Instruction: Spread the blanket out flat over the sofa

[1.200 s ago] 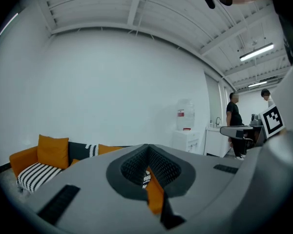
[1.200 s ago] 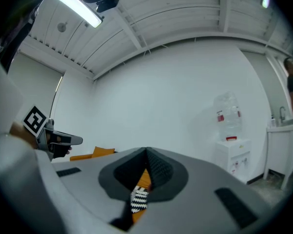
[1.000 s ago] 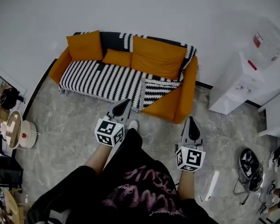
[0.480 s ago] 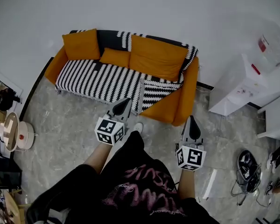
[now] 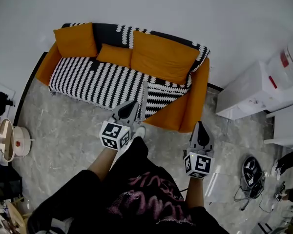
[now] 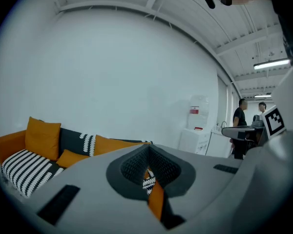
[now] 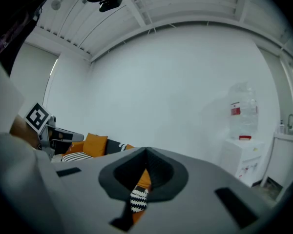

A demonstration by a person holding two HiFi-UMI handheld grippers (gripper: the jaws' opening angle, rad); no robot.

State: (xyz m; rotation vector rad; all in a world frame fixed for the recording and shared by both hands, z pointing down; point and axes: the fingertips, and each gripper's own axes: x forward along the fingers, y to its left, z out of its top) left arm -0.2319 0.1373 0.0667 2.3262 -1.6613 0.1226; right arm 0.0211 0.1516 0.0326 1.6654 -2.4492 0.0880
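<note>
The black-and-white zigzag-striped woven blanket (image 5: pixel 100 81) lies over the seat and up the backrest of the boxy orange fabric sofa (image 5: pixel 194 104). It is smooth on the left but creased into a raised fold near the right arm, with three plump orange cushions (image 5: pixel 162 57) resting on it. Both claws hover over the grey marbled stone floor (image 5: pixel 63 130) in front: the left gripper (image 5: pixel 130 107) and the right gripper (image 5: pixel 200 128) each have their ribbed dark pads closed tip to tip, clasping nothing.
</note>
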